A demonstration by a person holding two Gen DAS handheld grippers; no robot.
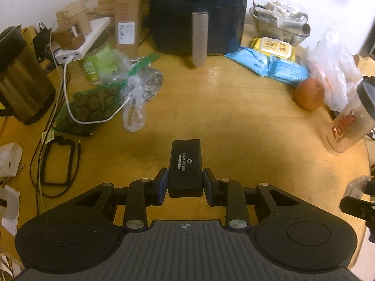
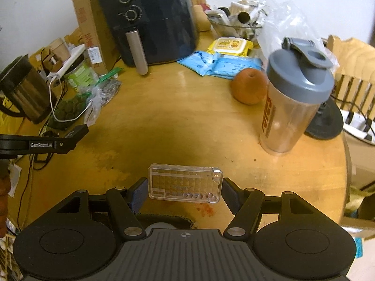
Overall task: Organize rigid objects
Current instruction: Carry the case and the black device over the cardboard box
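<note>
Several bags (image 1: 110, 89), apparently snacks, crowd the air fryer (image 1: 196, 14).

A home kitchen table (image 1: 234, 98): air fryer (image 1: 196, 14), kettle (image 1: 21, 75), orange (image 2: 249, 86).

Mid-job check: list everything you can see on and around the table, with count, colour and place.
Round wooden table: one, yellow-brown, under everything.
Air fryer: one, black, back centre.
Steel kettle: one, dark metallic, far left.
Cardboard box: one, brown, left of fryer.
Wipe packs: several, blue and yellow, back right.
Orange: one, right.
Shaker bottle: one, clear, grey lid, right.
Black rectangular case: one, between left gripper fingers.
Clear plastic case: one, between right gripper fingers.
</note>
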